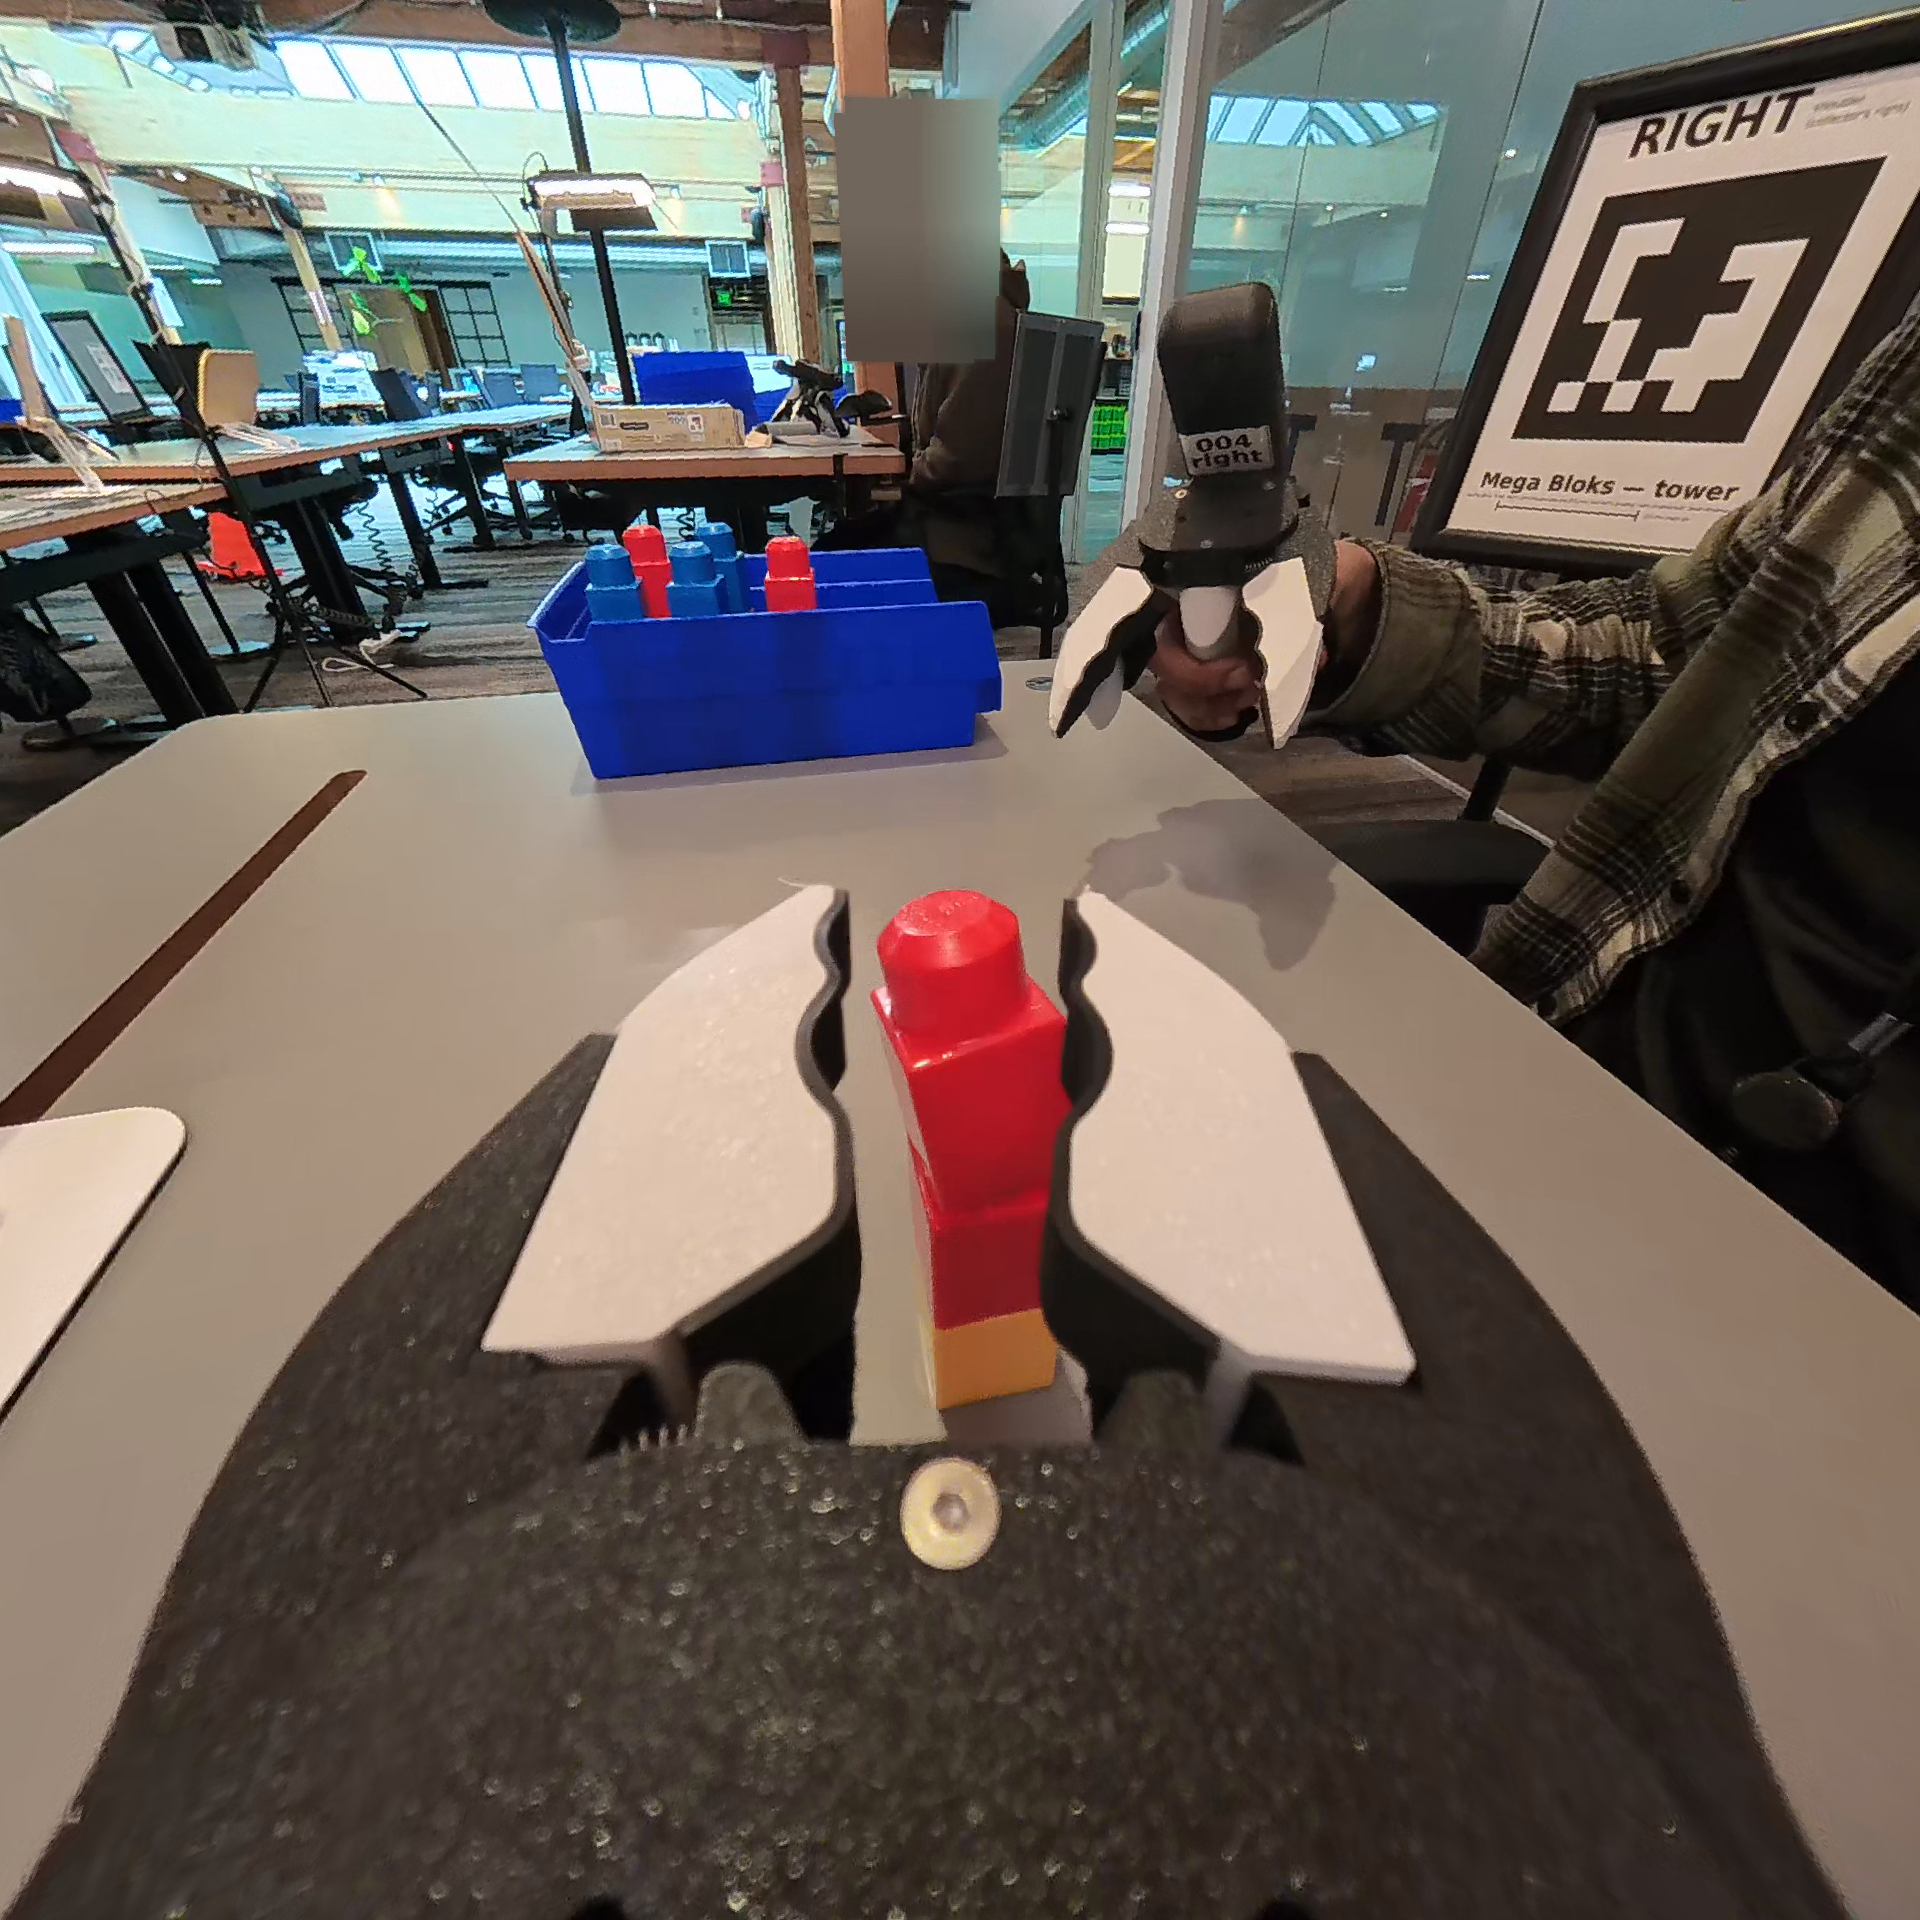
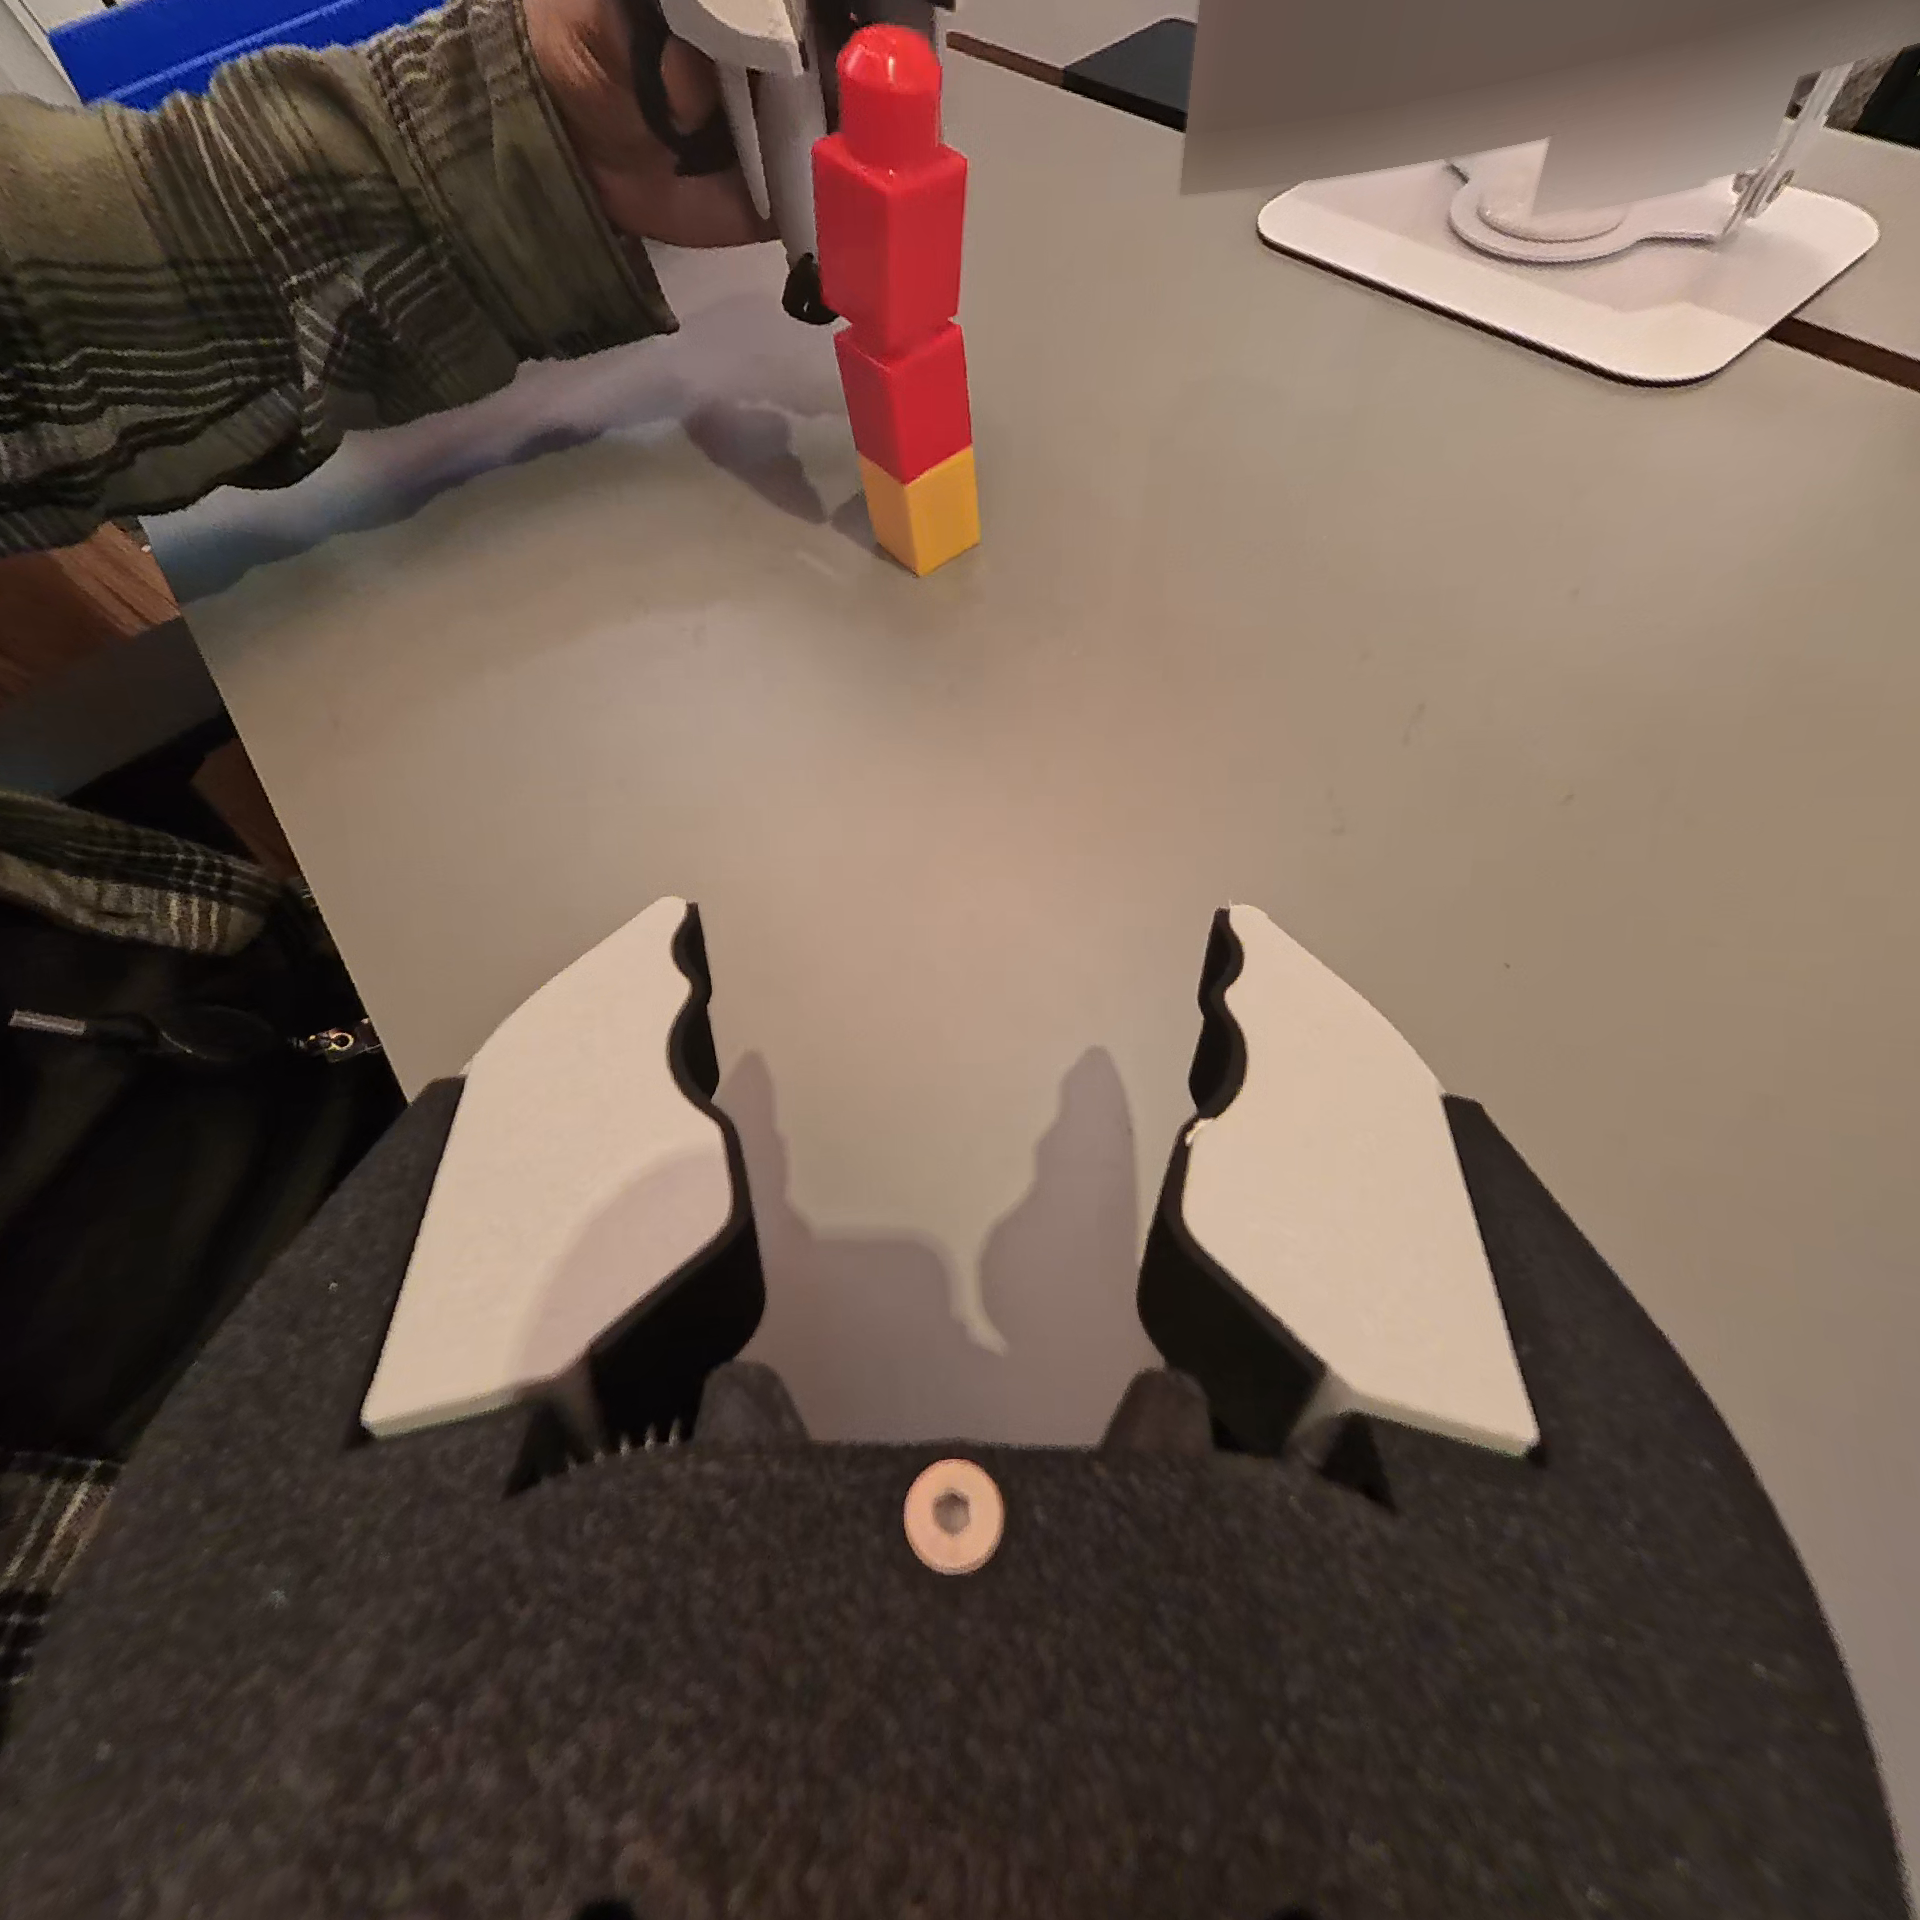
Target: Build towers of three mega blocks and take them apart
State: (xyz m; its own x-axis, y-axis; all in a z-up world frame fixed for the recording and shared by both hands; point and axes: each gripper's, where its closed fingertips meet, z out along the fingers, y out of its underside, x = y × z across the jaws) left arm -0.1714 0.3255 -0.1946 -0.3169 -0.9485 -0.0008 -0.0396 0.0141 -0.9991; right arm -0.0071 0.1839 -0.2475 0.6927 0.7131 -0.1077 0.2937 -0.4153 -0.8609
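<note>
A tower of three mega blocks [image 1: 966, 1091] stands on the grey table [image 1: 416, 935]: yellow at the bottom, two red above. My left gripper [image 1: 956, 904] reaches over it from above, and its jaws are closed against the sides of the top red block [image 1: 971, 1070]. In the right wrist view the tower [image 2: 904, 312] stands far ahead, with the left gripper [image 2: 795, 156] behind its top. My right gripper [image 2: 961, 914] is wide open and empty, low over bare table. It also shows in the left wrist view [image 1: 1169, 727], held off the table's right edge.
A blue bin [image 1: 769, 675] at the far table edge holds several blue and red blocks [image 1: 686, 577]. A white monitor stand base [image 2: 1558, 270] sits on the table's left side. A framed marker sign [image 1: 1683, 312] stands at the right. A plaid sleeve [image 2: 260, 260] reaches to the tower. The gap from one gripper's tips to the other's is roughly 25 centimeters.
</note>
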